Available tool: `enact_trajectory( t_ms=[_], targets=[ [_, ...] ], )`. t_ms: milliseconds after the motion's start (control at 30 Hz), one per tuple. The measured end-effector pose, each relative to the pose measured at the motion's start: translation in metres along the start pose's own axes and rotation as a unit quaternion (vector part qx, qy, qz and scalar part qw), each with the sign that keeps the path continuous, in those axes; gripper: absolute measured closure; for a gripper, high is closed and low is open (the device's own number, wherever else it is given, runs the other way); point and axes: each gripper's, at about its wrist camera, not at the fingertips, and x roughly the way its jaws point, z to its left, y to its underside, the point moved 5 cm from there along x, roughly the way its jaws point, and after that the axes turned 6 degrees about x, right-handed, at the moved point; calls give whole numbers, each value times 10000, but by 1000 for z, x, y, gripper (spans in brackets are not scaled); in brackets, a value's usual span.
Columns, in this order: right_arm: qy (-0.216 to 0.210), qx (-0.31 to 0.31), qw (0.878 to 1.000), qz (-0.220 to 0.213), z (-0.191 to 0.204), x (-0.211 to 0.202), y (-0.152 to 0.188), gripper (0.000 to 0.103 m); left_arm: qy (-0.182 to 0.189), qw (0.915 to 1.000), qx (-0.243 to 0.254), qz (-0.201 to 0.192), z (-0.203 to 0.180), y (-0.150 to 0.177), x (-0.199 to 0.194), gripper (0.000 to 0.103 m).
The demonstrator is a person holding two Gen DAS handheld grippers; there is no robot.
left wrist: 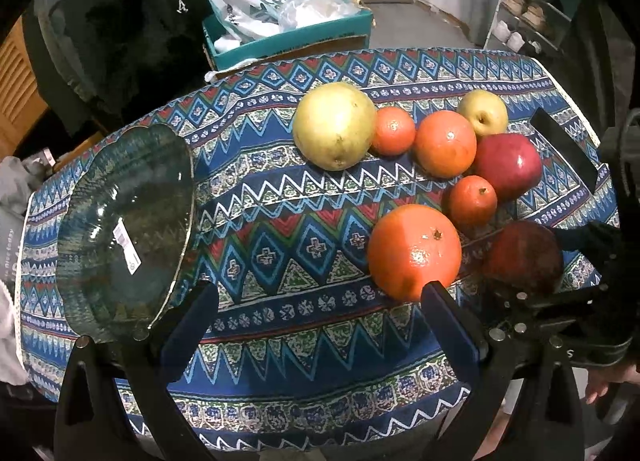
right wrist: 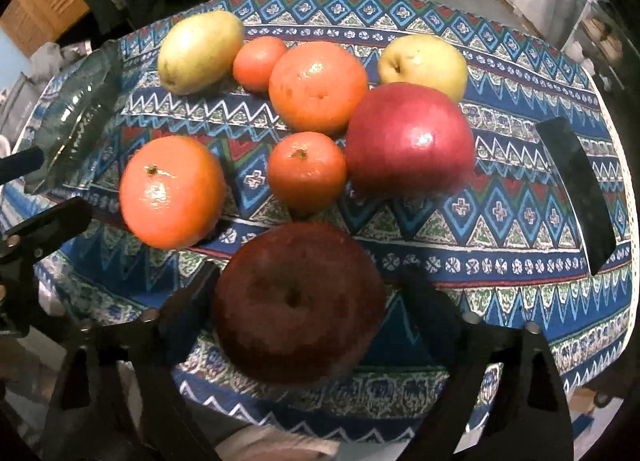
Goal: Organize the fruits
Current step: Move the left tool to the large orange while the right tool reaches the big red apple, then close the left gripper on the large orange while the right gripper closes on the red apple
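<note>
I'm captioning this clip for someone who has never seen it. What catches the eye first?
The loud blue zigzag tablecloth, with fruit clustered toward the right: oranges, tangerines, pears and apples. A dark red apple sits between the fingers of the right claw. The empty glass bowl waits at the left, by the open left claw.

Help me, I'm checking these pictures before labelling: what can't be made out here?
- Right view: whether the fingers touch the dark red apple; blur and shadow.
- Left view: that apple's right side, behind the right gripper.
- Left view: the sticker's print; too small.
</note>
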Motion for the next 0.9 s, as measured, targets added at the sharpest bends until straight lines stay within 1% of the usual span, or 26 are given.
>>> enact_trajectory(
  t_ms=[67,100,233,400,567,700,900],
  targets=[
    [-70,-17,10000,6,1,1,0,27,59,10000,19,4,-4,-1,2,1],
    [-39,-43,10000,-14,1,0,0,29,70,10000,30,9,-5,-2,2,1],
    [15,55,10000,-12,-10,-5,2,29,167,9998,80,26,-13,-6,6,1],
    [124,360,9989,-257,-34,-24,-1,29,287,9994,155,137,-26,-12,15,1],
    [284,529,9973,-433,-54,-34,-9,29,379,9987,151,301,-37,-15,30,1],
    [289,702,9960,-477,-67,-36,-12,29,338,9984,276,353,-47,-16,41,1],
    [256,716,9960,-476,-68,-36,-15,29,361,9976,227,540,-51,-15,56,1]
  ],
)
